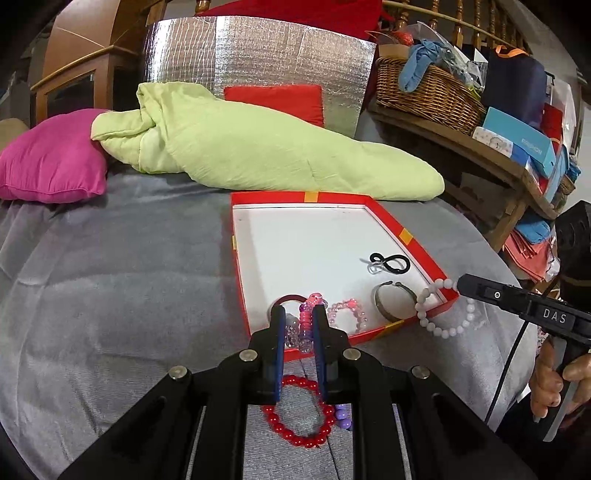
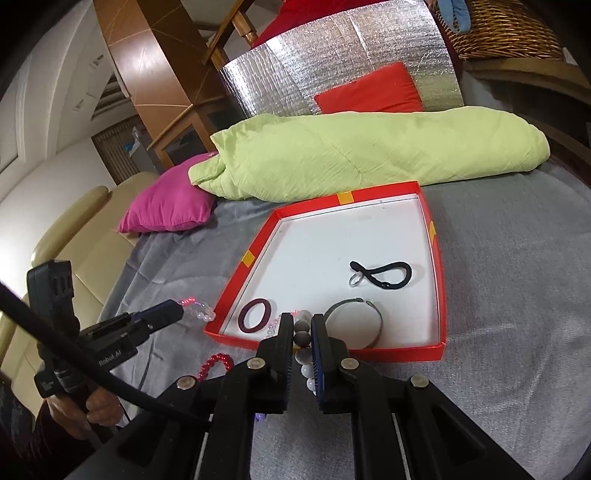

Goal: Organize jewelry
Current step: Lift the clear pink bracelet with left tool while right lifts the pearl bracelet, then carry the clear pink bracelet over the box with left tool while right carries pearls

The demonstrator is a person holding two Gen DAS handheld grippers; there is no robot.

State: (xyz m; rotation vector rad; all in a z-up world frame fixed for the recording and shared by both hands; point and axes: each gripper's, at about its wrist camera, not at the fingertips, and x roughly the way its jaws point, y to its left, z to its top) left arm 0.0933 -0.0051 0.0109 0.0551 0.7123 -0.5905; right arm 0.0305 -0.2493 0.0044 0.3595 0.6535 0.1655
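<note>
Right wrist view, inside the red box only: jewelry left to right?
Dark red ring band → metal cuff bracelet → black hair tie with a small silver ring, set farther back. All lie inside the red box.

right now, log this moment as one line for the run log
left hand-held gripper: shut on pink bead bracelet | right hand-held gripper: shut on white bead bracelet | both over red box near edge | red bead bracelet: outside

purple beads (image 1: 342,415) mostly hidden behind left jaws, maroon ring (image 1: 286,299) partly blocked, wicker basket (image 2: 506,29) cropped by frame edge
</note>
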